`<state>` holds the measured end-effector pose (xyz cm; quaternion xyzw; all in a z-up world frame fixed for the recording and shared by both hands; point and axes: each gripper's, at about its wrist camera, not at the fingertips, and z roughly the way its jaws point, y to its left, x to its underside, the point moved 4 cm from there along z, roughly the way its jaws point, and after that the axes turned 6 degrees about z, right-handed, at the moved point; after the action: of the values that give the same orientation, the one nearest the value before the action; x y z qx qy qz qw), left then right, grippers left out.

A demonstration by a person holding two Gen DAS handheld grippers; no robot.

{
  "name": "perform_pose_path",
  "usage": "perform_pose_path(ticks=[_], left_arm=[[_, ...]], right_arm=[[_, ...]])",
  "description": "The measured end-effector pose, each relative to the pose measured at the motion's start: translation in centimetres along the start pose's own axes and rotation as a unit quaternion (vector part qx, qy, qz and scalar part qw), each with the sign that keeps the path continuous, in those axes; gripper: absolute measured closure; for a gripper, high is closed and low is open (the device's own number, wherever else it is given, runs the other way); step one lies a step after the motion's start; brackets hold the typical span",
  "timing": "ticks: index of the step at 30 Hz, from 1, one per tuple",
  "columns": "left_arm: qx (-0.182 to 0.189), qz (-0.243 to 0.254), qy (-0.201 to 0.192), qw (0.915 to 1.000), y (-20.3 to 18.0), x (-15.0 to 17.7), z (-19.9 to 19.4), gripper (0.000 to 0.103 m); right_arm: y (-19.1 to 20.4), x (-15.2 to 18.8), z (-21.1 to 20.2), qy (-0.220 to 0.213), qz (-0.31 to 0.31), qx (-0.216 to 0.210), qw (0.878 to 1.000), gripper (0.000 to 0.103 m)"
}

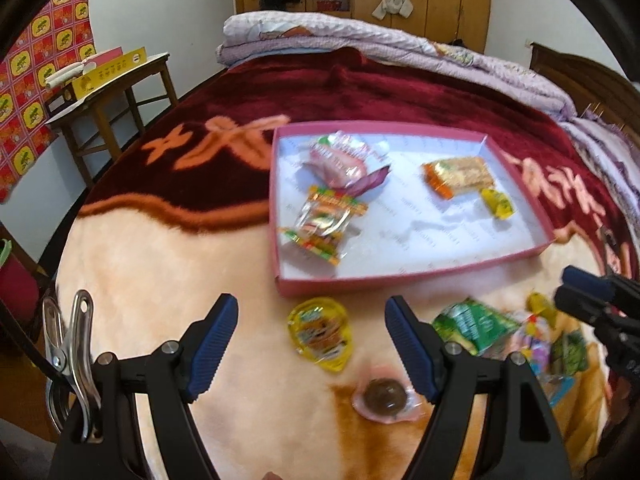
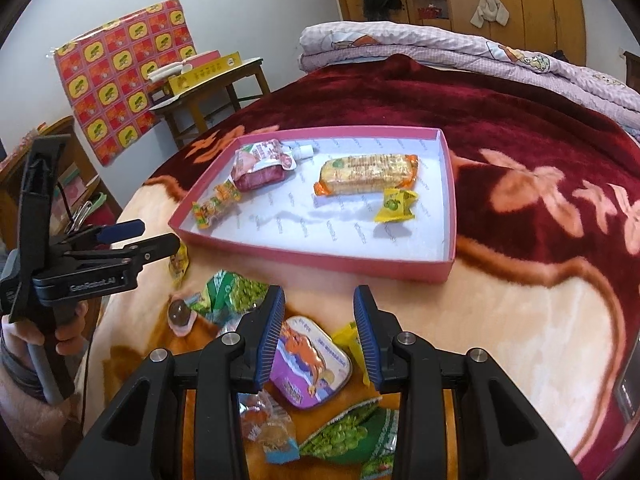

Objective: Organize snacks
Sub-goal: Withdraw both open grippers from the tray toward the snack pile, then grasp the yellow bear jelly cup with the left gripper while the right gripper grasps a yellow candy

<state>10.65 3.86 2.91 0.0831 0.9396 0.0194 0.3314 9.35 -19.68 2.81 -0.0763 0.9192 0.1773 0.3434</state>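
A pink tray (image 1: pixel 400 280) (image 2: pixel 320 256) on the bed holds a pink pouch (image 1: pixel 340 160), gummy packs (image 1: pixel 324 224), a biscuit pack (image 2: pixel 368 174) and a yellow candy (image 2: pixel 396 204). My left gripper (image 1: pixel 312 308) (image 2: pixel 158 236) is open above a yellow jelly cup (image 1: pixel 320 332), with a brown jelly ball (image 1: pixel 384 400) nearer me. My right gripper (image 2: pixel 319 296) (image 1: pixel 564 286) stands open, its jaws narrow and empty, over a purple pack (image 2: pixel 312 360) and a small yellow packet (image 2: pixel 352 340). Green pea packs (image 2: pixel 232 292) (image 1: pixel 472 324) lie in the loose pile.
The bed carries a red and cream blanket (image 1: pixel 160 264). Folded purple quilts (image 1: pixel 360 40) lie at its far end. A wooden table (image 1: pixel 120 92) with a yellow box stands at the left. A hand (image 2: pixel 24 328) holds the left gripper's handle.
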Motion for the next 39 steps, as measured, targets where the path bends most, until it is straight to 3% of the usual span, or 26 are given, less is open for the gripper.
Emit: perform_pose_path(ticks=[10, 17, 23, 31, 36, 39], left_arm=[[0.025, 0.006, 0.018, 0.9995, -0.3, 1.6, 1.5, 0.024], [0.047, -0.015, 0.029, 0.9984, -0.1, 2.0, 3.1, 0.03], [0.045, -0.028, 0.017, 0.9985, 0.3, 2.0, 3.1, 0.033], [0.023, -0.059, 0.001, 0.998, 0.6, 2.3, 2.9, 0.044], [0.013, -0.085, 0.004, 0.9963, 1.5, 2.3, 2.7, 0.062], [0.002, -0.077, 0.005, 0.997, 1.3, 2.3, 2.7, 0.066]], right_arm=[[-1.6, 1.4, 0.8, 0.021, 0.008, 0.026, 0.999, 0.066], [-1.9, 2.0, 1.7, 0.029, 0.003, 0.044, 0.999, 0.066], [-2.7, 2.3, 1.8, 0.026, 0.016, 0.037, 0.999, 0.066], [-3.0, 2.2, 1.9, 0.024, 0.025, 0.032, 0.999, 0.066], [-2.9, 2.3, 1.7, 0.025, 0.023, 0.036, 0.999, 0.066], [-3.0, 2.5, 1.7, 0.019, 0.03, 0.045, 0.998, 0.065]])
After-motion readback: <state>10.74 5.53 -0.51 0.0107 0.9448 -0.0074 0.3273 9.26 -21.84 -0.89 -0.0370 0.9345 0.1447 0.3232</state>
